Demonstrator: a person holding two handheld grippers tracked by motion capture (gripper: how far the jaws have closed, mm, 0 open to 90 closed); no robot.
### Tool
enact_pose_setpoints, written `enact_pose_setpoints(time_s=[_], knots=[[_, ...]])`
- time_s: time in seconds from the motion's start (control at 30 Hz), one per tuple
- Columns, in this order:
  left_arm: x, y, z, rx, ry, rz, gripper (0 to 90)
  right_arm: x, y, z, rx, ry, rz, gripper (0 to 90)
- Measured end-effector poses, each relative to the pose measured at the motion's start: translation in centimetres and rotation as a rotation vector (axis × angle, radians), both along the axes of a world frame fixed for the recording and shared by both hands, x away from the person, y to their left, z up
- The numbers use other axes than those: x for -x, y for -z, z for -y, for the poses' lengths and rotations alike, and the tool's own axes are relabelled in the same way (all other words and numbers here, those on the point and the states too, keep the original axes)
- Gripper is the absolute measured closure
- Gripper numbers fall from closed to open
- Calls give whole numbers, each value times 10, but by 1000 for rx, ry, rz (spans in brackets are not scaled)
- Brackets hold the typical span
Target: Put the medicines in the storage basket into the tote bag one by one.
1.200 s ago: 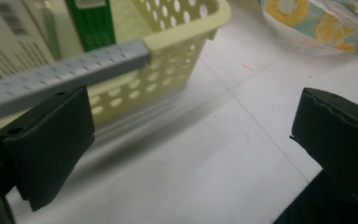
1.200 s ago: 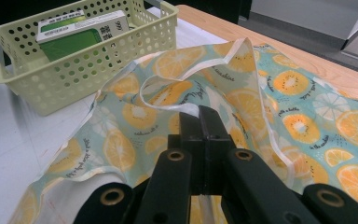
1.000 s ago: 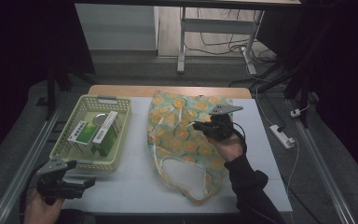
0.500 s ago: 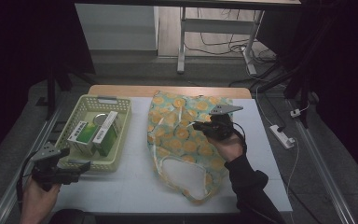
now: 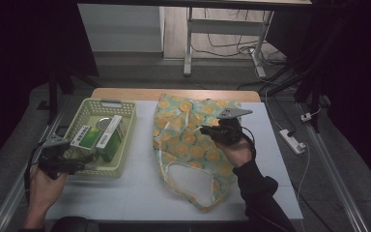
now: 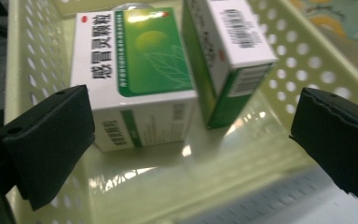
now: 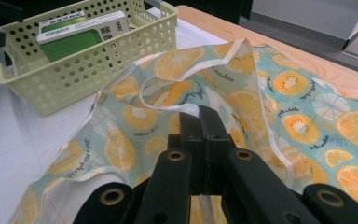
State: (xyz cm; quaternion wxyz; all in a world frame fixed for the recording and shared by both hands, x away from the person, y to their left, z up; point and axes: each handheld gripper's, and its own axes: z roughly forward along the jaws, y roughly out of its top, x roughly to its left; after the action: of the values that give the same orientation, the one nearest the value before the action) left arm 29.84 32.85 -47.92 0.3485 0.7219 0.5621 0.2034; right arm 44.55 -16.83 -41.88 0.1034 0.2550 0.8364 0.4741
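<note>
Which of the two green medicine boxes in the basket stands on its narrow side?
The barcode box, on the right in the left gripper view; the other box lies flat, printed face up.

High view: fixed overhead, looking forward and down on the whole table (image 5: 140,193). Left gripper view: close, aimed into the basket (image 6: 23,46). Right gripper view: low over the bag (image 7: 307,116), basket (image 7: 88,65) behind, shared by all three.
</note>
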Motion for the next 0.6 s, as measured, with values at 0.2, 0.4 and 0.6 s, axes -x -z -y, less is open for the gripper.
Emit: enact_pose_setpoints(time_s=[0.2,0.4,0.6], knots=[[-16,3,-5,-27,-22,-41,0,0,0,0,-1,-3,1,900],[-28,6,-11,-29,-40,-68,0,0,-1,0,0,0,3,900],[-37,10,-14,-38,-48,-110,0,0,-1,-1,1,-4,3,900]])
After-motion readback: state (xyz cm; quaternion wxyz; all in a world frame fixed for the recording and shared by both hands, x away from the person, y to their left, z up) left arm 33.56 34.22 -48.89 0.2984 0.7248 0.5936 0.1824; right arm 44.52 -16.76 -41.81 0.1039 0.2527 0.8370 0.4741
